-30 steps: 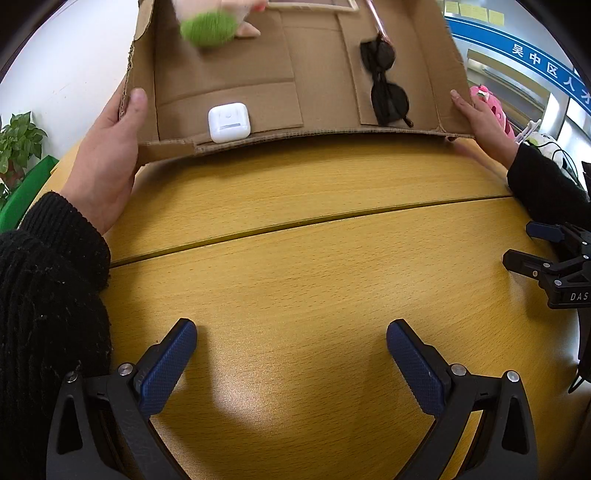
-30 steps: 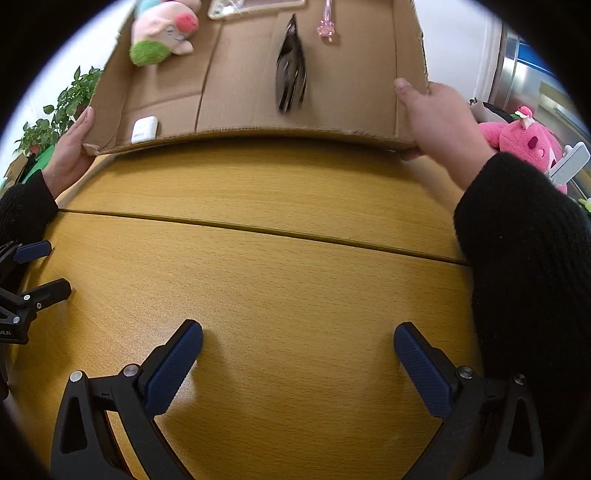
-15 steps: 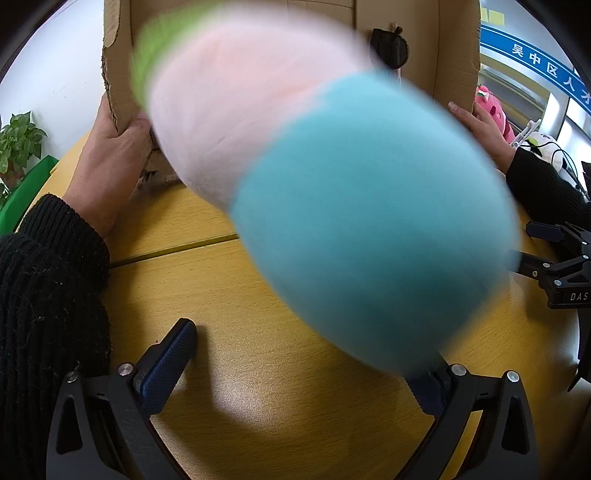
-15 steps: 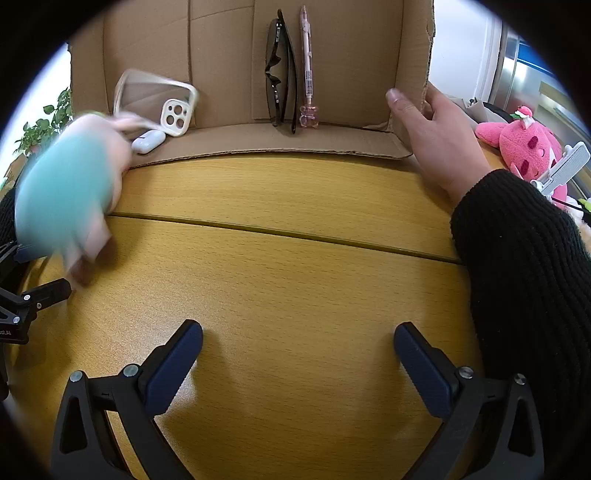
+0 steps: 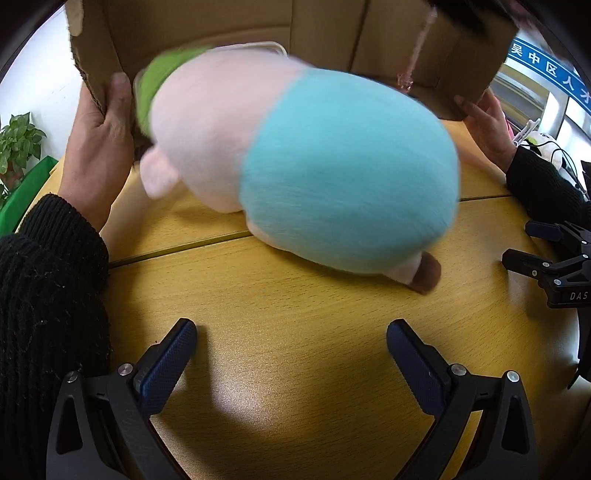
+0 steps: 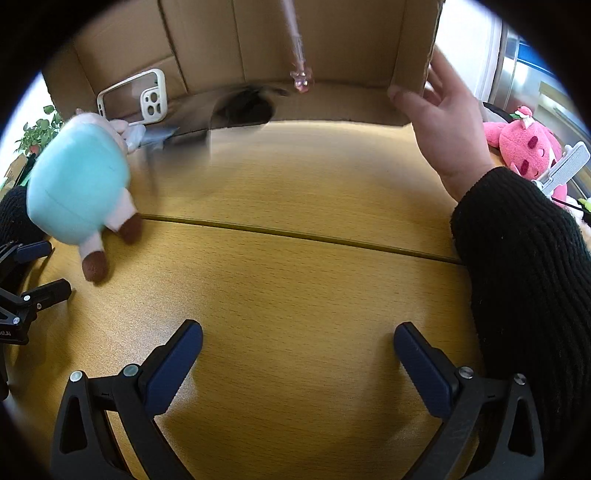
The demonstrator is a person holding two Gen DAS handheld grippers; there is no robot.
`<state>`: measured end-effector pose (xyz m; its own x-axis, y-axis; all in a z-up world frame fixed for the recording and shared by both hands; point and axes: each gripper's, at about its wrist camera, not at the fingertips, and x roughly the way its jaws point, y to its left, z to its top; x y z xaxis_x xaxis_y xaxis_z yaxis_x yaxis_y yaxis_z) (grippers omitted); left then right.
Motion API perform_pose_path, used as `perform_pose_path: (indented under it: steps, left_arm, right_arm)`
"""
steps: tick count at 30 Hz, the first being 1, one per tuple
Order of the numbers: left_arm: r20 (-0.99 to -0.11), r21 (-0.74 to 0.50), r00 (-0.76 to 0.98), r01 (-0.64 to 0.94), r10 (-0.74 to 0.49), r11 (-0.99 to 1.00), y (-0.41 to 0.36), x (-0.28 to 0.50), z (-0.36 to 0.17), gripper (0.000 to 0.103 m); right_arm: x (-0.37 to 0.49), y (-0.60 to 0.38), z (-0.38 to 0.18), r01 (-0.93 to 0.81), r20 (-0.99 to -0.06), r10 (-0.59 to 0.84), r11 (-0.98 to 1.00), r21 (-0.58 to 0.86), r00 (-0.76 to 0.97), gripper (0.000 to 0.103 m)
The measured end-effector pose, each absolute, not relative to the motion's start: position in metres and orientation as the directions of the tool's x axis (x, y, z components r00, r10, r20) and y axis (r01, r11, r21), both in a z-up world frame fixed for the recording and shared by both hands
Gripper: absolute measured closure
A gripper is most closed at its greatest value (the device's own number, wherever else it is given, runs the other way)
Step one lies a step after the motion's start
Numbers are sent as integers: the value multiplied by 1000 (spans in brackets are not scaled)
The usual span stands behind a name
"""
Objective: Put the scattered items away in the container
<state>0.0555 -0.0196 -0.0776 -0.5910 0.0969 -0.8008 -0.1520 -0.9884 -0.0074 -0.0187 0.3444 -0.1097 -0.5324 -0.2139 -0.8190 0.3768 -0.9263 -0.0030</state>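
Note:
Two bare hands tip a cardboard box (image 5: 207,22) (image 6: 332,37) over the far side of the wooden table (image 6: 295,280). A pink plush toy in a teal outfit (image 5: 314,166) (image 6: 79,192) lies tumbled out on the table, blurred. A white phone case (image 6: 142,98), blurred black sunglasses (image 6: 243,107) and a pink pen (image 6: 297,48) are sliding out of the box. My left gripper (image 5: 291,363) and right gripper (image 6: 297,365) are both open and empty, low over the table's near side.
A pink strawberry plush (image 6: 521,147) sits at the far right beside a white clip. A potted plant (image 5: 16,147) stands at the far left. Black-sleeved arms (image 6: 528,280) flank the table. The right gripper shows in the left wrist view (image 5: 554,269).
The box has been tipped up steeply. The plush toy fell out onto the table near my left gripper. The sunglasses, pen and phone case slid toward the box's open edge.

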Motion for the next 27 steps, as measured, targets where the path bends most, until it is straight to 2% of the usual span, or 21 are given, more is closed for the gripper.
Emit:
perform_pose_path:
  steps: [27]
  left_arm:
    - [-802,-9,-590,-140,91,-990,-20,56,-78,0]
  right_arm:
    - [-121,269,-193,371,-820,-211,-929,-2,-532,0]
